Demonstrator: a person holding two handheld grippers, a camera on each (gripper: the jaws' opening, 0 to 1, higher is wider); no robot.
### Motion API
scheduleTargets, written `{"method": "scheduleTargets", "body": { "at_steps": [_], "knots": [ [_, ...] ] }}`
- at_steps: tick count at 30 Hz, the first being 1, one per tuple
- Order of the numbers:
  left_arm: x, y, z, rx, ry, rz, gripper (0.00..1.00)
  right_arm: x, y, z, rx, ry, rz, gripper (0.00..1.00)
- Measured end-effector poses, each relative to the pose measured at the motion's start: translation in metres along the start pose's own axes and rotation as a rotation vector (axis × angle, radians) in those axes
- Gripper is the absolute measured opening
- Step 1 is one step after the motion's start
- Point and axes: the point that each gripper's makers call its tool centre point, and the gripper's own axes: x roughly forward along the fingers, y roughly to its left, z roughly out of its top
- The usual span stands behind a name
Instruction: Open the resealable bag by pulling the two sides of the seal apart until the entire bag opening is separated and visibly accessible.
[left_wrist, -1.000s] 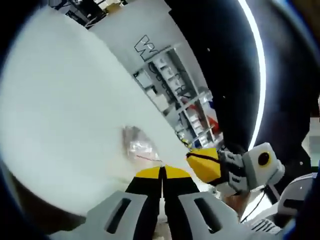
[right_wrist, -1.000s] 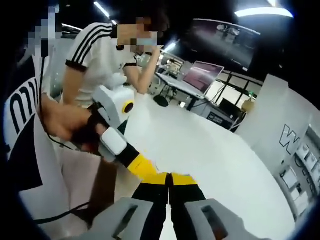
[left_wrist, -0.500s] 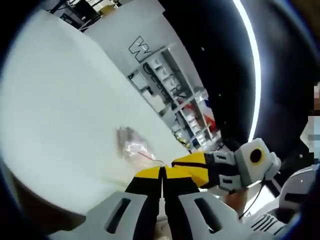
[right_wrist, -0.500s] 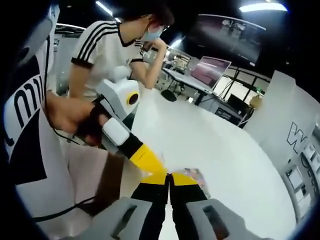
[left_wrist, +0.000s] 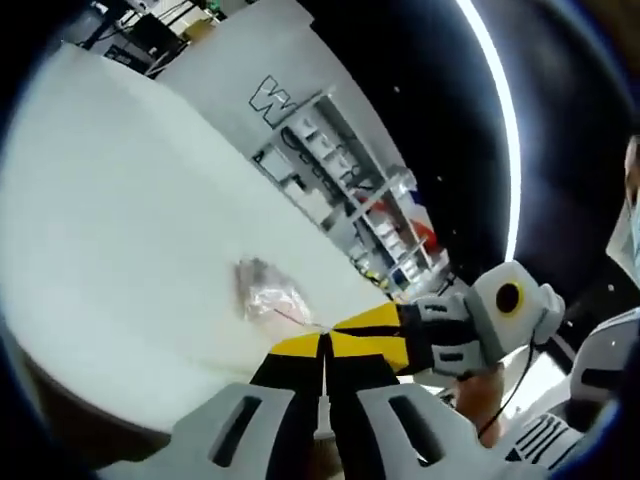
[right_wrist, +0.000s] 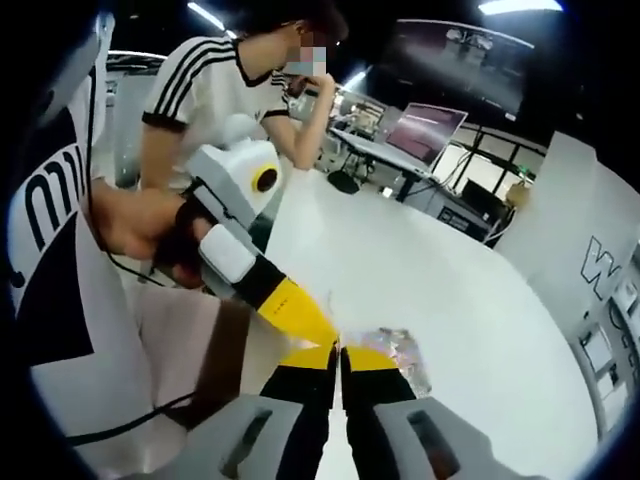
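Observation:
A small clear resealable bag (left_wrist: 266, 295) with a red seal line hangs just over the white table (left_wrist: 120, 220). My left gripper (left_wrist: 325, 343) has its yellow-tipped jaws pressed together on the bag's seal edge. The right gripper (left_wrist: 385, 325) reaches in from the right, its yellow tip meeting the same spot. In the right gripper view the crinkled bag (right_wrist: 397, 352) lies just right of my right gripper (right_wrist: 340, 352), whose jaws are shut on its edge. The left gripper (right_wrist: 290, 310) comes in from the left, held by a hand (right_wrist: 135, 225).
A person in a white shirt with black stripes (right_wrist: 205, 95) leans on the table's far side. A monitor (right_wrist: 425, 130) stands behind. A white panel with a letter W (left_wrist: 270, 95) and shelves (left_wrist: 345, 185) border the table's edge.
Both views have shifted with the hands. The bag has come into sight beside the right jaws, and the right gripper's tip has swung in closer against the left jaws.

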Motion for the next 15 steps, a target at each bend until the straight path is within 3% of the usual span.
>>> {"method": "scheduleTargets", "body": {
  "at_steps": [5, 9, 12, 15],
  "knots": [
    [-0.001, 0.001, -0.002, 0.027, 0.015, 0.01, 0.0, -0.001, 0.001, 0.0, 0.022, 0.008, -0.009, 0.0],
    [-0.001, 0.007, -0.004, 0.06, 0.056, 0.047, 0.0, -0.002, -0.002, 0.008, -0.053, -0.006, -0.072, 0.0],
    [0.001, 0.005, -0.006, 0.013, 0.043, 0.024, 0.0, -0.005, -0.005, 0.007, -0.039, -0.01, -0.071, 0.0],
    [0.0, 0.005, -0.007, 0.034, 0.047, 0.035, 0.0, -0.008, -0.01, 0.01, -0.033, -0.026, -0.093, 0.0]
  ]
}}
